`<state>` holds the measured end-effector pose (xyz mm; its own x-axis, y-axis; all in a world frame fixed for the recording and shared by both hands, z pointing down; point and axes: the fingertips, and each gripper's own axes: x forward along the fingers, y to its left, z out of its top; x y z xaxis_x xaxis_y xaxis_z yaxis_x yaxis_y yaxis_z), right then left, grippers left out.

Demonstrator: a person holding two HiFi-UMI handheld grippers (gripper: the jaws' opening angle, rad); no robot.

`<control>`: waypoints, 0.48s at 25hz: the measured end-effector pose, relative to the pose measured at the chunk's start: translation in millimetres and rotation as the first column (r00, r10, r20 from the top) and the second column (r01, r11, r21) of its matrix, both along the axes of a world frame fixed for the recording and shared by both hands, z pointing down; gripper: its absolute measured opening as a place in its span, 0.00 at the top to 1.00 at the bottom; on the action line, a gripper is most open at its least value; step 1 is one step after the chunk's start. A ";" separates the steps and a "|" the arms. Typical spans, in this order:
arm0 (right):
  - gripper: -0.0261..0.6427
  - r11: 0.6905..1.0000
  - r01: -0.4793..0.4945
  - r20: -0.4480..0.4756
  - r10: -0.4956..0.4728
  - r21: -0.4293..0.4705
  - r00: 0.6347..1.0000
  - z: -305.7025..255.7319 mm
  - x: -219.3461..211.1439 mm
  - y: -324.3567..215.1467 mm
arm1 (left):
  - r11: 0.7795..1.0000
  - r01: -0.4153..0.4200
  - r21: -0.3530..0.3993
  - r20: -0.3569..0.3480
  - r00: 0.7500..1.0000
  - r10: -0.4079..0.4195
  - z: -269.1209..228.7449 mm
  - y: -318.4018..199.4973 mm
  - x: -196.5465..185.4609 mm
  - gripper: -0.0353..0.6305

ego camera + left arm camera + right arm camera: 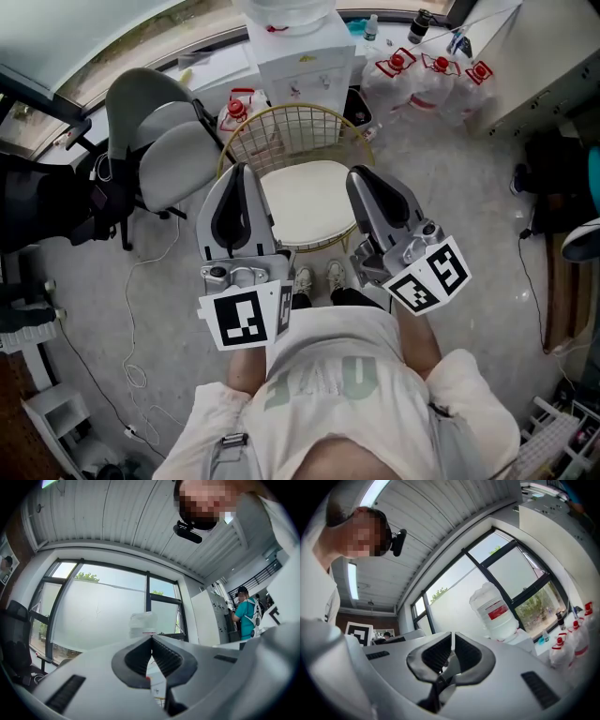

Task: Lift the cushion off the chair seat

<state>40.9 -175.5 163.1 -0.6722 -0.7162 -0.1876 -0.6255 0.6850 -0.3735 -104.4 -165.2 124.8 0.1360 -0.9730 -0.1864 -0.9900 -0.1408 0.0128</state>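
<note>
The gold wire chair (292, 131) stands in the upper middle of the head view. The cream round cushion (314, 202) lies flat on its seat, untouched. The left gripper (241, 178) covers the cushion's left edge in the frame and the right gripper (367, 186) its right edge. Both are held above the seat, not on it.

Both grippers' jaws are closed tip to tip and hold nothing, and both point slightly upward. The step in hand looks like the approach. To do it well, the 2 grippers likely need to tip down toward the seat and open before they reach the cushion. Each should then take 1 side edge, well in from the wire back. Raising both sides together should keep the soft pad from folding or catching on the rim.

Only the head view shows the chair, the cushion, the grey office chair (169, 141) at left and the jugs (427, 73) at upper right. The gripper views miss the seat entirely and look at windows and ceiling. The left gripper view shows its own tips (151, 638) meeting and a person in teal (244, 616) at right. The right gripper view shows its shut tips (452, 644) below the dispenser bottle (494, 609).
</note>
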 end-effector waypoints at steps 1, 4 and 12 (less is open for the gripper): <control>0.93 1.000 0.024 0.028 -0.024 0.000 0.999 2.6 -3.9 0.4 | 1.000 -0.005 -0.007 -0.004 1.000 0.004 5.6 -1.0 -1.3 0.93; 0.87 0.996 0.083 0.134 -0.079 -0.032 0.988 21.9 -13.8 -6.8 | 0.999 -0.013 -0.035 -0.008 1.000 0.013 32.1 -10.9 -5.5 0.93; 0.56 0.956 0.224 0.432 -0.124 -0.190 0.893 137.5 -36.0 -40.9 | 0.997 -0.070 -0.031 -0.026 0.997 0.069 120.8 -51.2 -11.1 0.93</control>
